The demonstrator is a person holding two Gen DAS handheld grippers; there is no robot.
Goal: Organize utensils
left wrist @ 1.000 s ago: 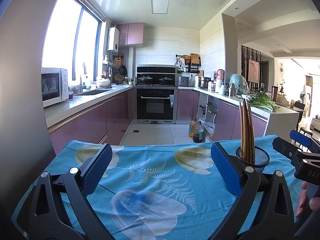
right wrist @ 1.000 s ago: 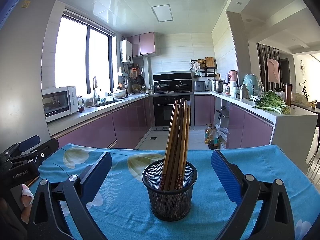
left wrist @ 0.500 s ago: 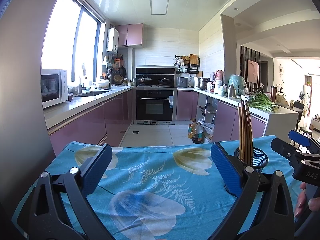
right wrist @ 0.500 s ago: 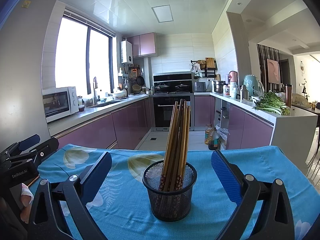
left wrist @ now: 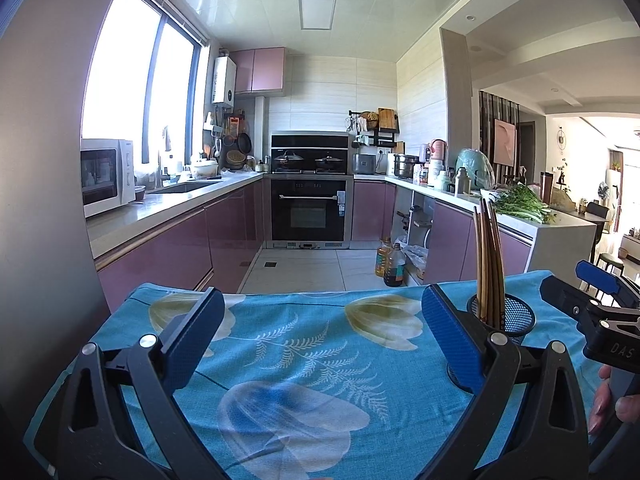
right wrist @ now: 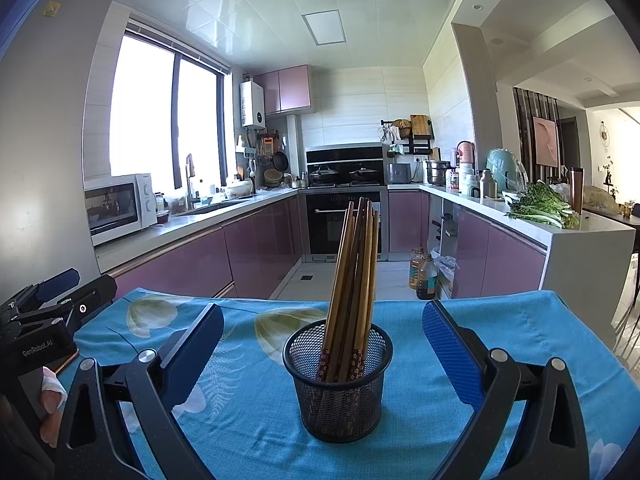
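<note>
With every chopstick already standing in the mesh holder on the desk, I hold both jaws wide, right gripper framing the holder, left gripper over bare cloth, gripping nothing.

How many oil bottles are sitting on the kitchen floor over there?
2. Both oil bottles stand side by side on the floor by the right-hand cabinets: the lighter one behind, the darker one in front. More may be hidden behind the table edge.

Chopsticks stand in a mesh holder on the tablecloth, kitchen counters behind.
</note>
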